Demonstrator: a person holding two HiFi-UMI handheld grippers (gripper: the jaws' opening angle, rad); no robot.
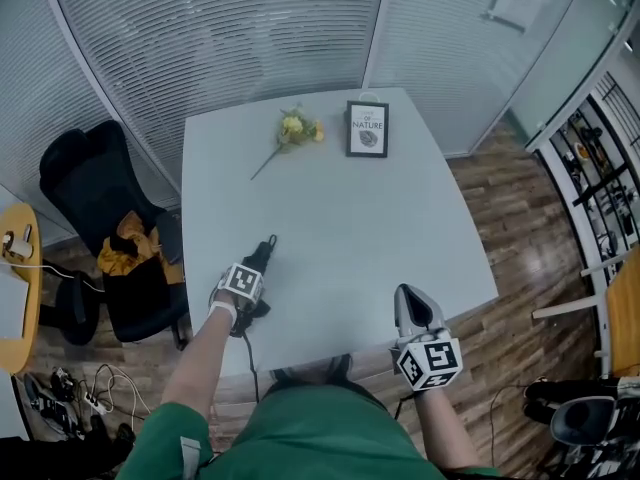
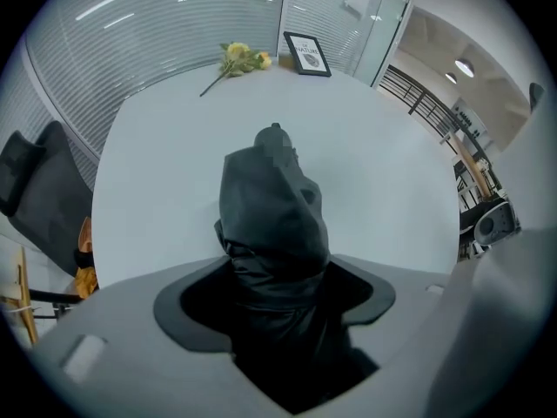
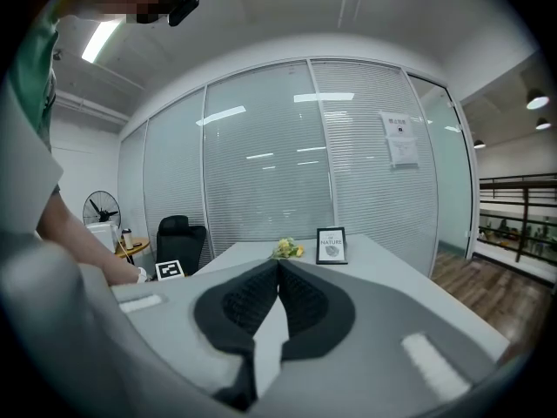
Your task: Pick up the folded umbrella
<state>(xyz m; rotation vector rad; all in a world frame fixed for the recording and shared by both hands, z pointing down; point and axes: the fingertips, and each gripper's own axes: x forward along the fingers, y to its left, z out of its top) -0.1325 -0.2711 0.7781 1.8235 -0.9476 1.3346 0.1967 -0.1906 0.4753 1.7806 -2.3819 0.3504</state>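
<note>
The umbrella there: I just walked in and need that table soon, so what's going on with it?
A person is going for the folded black umbrella lying on the grey table. The left hand-held gripper points steeply down over it, jaws wide apart with the umbrella between them, apparently not clamped yet. The right hand-held gripper is by the table's near edge, jaws together and empty. Nothing is lifted yet.
</note>
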